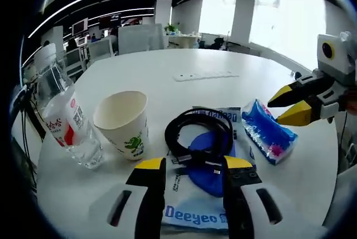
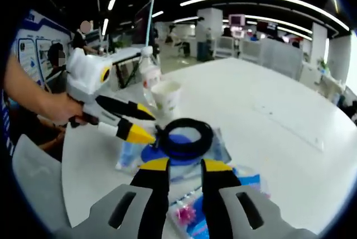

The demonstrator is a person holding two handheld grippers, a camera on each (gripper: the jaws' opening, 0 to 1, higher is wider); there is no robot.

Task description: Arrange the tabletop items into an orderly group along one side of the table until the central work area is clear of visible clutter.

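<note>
A coiled black cable (image 1: 198, 133) lies on a blue disc (image 1: 209, 175), which rests on a white Deeyeo wipes pack (image 1: 192, 214). My left gripper (image 1: 193, 166) is open and low over the table, its jaws on either side of the cable's near edge without touching it. A paper cup (image 1: 122, 122) and a clear water bottle (image 1: 64, 116) stand to the left. A blue tissue pack (image 1: 266, 130) lies to the right, and my right gripper (image 1: 274, 111) hangs open just beyond it. In the right gripper view, that gripper (image 2: 185, 166) is open above the tissue pack (image 2: 189, 216). There the left gripper (image 2: 152, 126) reaches the cable (image 2: 184, 133).
A white power strip (image 1: 205, 75) lies further out on the round white table (image 1: 167, 66). A person's arm (image 2: 33, 96) holds the left gripper. Office desks, chairs and screens stand beyond the table.
</note>
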